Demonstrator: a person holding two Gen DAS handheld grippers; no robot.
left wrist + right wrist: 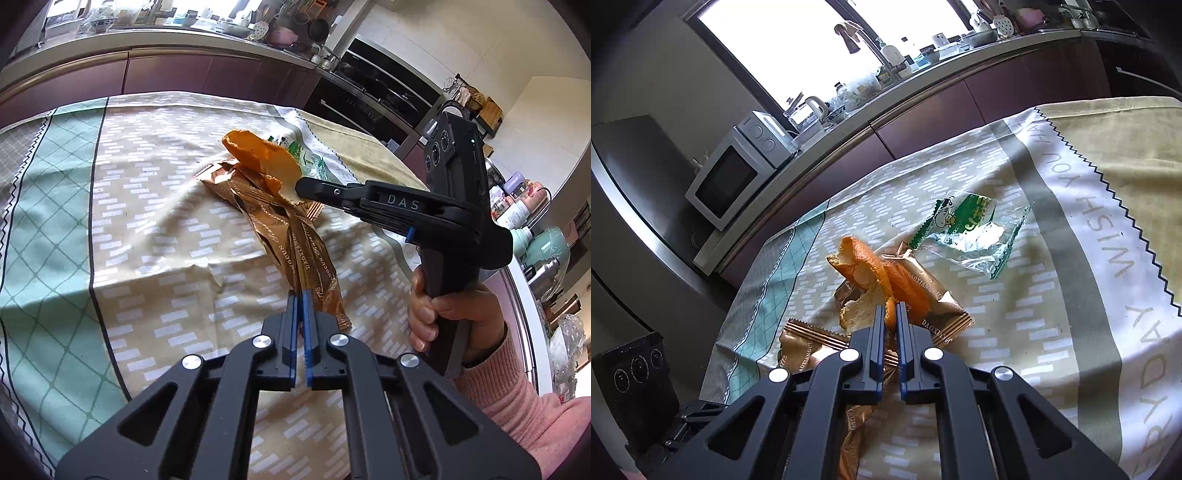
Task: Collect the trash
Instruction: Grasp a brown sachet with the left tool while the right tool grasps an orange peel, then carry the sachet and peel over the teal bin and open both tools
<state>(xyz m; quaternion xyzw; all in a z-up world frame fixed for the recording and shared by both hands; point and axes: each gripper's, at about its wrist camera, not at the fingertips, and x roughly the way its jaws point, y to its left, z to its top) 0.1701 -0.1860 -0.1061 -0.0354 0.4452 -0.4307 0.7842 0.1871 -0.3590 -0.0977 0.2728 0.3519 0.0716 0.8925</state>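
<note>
Bright window glare (perhaps overexposed), fisheye-warped

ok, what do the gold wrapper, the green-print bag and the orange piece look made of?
Gold wrapper: looks like metallised film; glossy, creased, crimped ends. Green-print bag: thin clear plastic; see-through, crinkled, glinting. Orange piece: likely citrus peel; dimpled orange skin, pale matte inside, torn edges.

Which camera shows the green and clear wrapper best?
The right wrist view. There the green and clear wrapper lies in the open on the tablecloth, fully visible. In the left wrist view only a bit of it peeks out behind the orange peel.
</note>
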